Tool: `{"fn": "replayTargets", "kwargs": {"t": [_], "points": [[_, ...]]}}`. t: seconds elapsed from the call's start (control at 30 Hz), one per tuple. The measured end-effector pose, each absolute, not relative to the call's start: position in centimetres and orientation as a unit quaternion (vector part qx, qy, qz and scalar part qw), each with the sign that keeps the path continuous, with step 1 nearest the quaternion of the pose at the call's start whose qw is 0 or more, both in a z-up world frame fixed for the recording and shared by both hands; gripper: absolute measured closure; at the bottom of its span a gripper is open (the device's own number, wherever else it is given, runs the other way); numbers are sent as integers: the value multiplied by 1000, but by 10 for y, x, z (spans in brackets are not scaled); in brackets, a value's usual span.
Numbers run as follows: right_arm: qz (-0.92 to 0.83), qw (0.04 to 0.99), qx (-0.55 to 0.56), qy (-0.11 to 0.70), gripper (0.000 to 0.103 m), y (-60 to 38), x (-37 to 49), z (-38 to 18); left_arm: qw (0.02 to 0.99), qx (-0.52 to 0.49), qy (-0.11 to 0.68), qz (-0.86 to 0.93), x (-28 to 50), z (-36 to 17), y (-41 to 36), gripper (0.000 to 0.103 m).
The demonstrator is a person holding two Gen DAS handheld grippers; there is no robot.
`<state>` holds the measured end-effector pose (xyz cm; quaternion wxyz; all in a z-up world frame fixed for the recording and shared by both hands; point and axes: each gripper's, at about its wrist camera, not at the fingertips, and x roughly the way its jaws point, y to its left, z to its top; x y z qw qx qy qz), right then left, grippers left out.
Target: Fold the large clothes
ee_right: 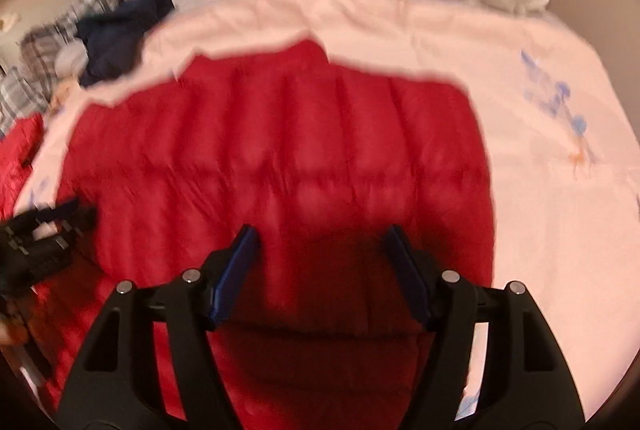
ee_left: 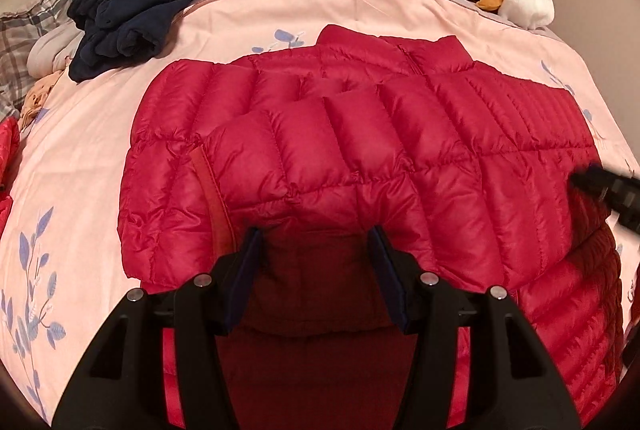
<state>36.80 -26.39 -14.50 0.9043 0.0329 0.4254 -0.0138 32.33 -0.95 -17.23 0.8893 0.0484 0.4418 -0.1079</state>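
1. Near the bed's (ee_left: 360, 2) left edge, a navy garment (ee_left: 132, 18) lies bunched, well apart from my work.
2. My left tongs (ee_left: 316, 242) hang wide over the red down jacket's (ee_left: 360, 134) folded sleeve, gripping nothing.
3. The jacket lies mid-bed on the pink quilt.
4. My right tongs (ee_right: 320, 242) gape wide, empty, above its right half; puffy, slick fabric may spring open if I pinch too little.
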Motion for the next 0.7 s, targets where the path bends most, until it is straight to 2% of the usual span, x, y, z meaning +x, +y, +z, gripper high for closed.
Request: {"fn": "replayTargets", "kwargs": {"t": [0.17,0.27,0.43,0.7], "points": [[-49,898,47,434,32,-273,404,-147,890,46,441,-110,324,-173,-9,47],[-60,875,62,476,27,-278,423,-173,890,46,440,-112,325,-173,-9,47],[-64,869,46,489,25,-274,427,-178,890,51,440,-110,325,-174,-11,47],[2,912,28,409,26,-251,376,-138,889,55,441,-110,325,-175,-12,47]]}}
